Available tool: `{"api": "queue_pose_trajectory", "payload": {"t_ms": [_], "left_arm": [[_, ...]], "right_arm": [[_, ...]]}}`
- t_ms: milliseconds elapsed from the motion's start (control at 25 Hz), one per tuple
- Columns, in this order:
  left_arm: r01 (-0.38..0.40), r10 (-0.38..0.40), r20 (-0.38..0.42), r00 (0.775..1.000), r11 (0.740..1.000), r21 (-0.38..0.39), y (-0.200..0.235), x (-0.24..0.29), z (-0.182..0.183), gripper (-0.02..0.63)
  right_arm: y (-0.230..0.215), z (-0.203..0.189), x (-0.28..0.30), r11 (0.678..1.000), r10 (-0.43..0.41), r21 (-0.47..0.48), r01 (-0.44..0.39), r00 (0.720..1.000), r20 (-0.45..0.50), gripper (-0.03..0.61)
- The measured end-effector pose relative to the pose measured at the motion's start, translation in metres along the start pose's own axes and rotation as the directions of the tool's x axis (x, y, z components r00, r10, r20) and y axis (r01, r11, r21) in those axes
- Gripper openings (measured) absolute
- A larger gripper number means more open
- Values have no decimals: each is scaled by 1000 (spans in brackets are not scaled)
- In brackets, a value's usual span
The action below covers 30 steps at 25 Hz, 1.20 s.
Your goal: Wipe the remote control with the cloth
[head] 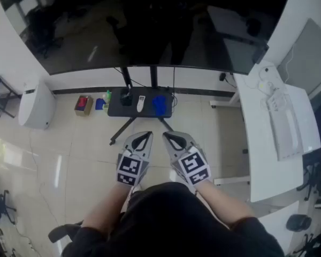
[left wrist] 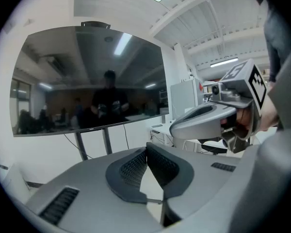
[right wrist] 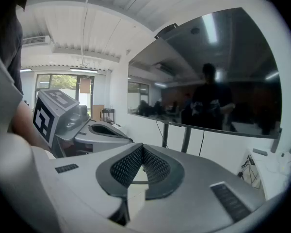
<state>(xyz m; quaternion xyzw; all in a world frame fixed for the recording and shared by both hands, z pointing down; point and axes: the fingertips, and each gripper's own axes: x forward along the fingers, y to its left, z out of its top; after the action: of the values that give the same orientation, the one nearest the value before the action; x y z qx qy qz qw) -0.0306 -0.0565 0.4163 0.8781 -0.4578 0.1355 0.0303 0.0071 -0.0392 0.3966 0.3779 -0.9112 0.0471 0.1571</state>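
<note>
The left tool [left wrist: 146, 148] is pressed together, its ribbed pads meeting with nothing between them. The right tool [right wrist: 142, 148] is pressed together too, and it also grips nothing. The two are held side by side in front of the person's body, tips near each other but apart. Both point slightly downward toward the small dark table [head: 115, 110], which is well apart from them.

This table sits low on the stand of a large dark screen [head: 150, 20], directly below the screen's lower edge. The remote control [head: 141, 103], pale and narrow, lies near the middle of the table. The cloth [head: 159, 105], blue and bunched, lies on the table just beside the remote, on its right in the head view. A black object [head: 126, 97] is at the table's left part.

On the floor [head: 80, 159] just left of the table are a green bottle [head: 107, 96] and a red box [head: 83, 104]. A white unit [head: 36, 108] stands farther left.
</note>
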Motion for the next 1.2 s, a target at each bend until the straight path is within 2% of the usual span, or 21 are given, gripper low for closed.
{"api": "queue_pose_trajectory", "payload": {"t_ms": [240, 360, 560, 720, 1000, 1200], "left_arm": [[-88, 85, -90, 992, 995, -37, 22, 20, -31, 0], [-123, 114, -151, 982, 991, -51, 49, 42, -56, 43], [-177, 148, -267, 952, 980, -90, 113, 108, -114, 168], [-201, 153, -360, 920, 974, -100, 163, 169, -173, 258], [-254, 144, -514, 845, 955, -150, 219, 274, -285, 259], [-280, 147, -586, 797, 949, -144, 237, 315, -334, 259]], "right_arm": [[-10, -18, 8, 999, 22, 25, -21, 999, -44, 4], [-20, -31, 30, 999, 37, 42, -33, 996, -77, 5], [-50, -53, 89, 997, 28, 76, -17, 989, -143, 4], [-73, -77, 144, 994, 5, 107, 18, 978, -210, 5], [-124, -124, 216, 982, -43, 164, 95, 954, -298, 5], [-147, -157, 245, 974, -52, 192, 118, 947, -318, 5]]}}
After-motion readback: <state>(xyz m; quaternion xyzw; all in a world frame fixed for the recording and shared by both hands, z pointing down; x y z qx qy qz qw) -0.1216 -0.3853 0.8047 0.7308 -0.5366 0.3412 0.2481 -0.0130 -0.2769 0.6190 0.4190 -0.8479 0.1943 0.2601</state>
